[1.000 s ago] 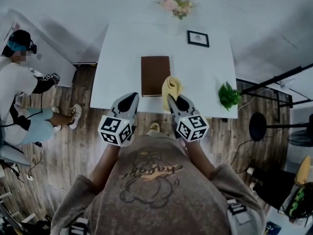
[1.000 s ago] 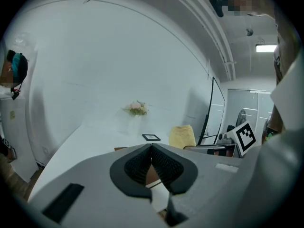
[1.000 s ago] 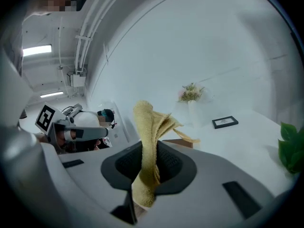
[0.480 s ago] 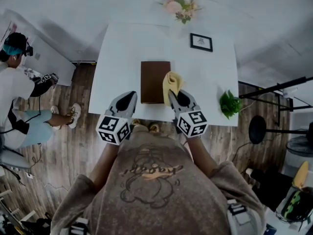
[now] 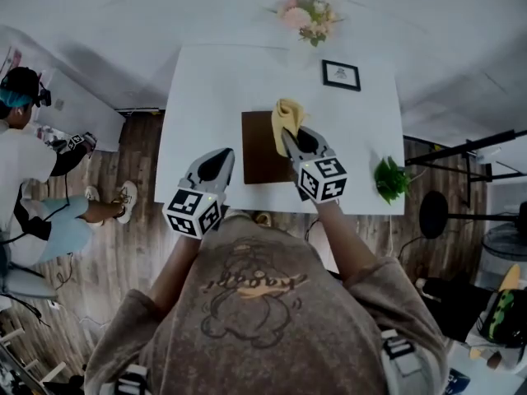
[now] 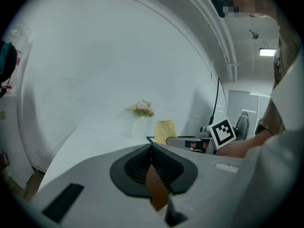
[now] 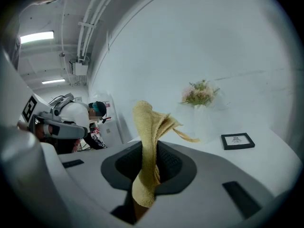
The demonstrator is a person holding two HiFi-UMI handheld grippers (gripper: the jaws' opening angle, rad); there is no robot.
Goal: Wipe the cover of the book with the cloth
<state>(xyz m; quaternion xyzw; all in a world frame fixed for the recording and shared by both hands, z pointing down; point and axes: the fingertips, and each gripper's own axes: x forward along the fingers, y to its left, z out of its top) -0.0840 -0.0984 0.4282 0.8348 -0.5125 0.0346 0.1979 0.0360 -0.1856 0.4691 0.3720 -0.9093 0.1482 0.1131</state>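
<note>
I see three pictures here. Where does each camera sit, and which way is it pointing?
Head view: on the person's head, looking steeply down at the white table and book; shows their torso, arms, left gripper and right gripper.
Left gripper view: on the left gripper, looking along its shut jaws across the table toward the flowers.
Right gripper view: on the right gripper, looking along jaws clamping the cloth.
Shared: both gripper views show the flowers and cloth.
</note>
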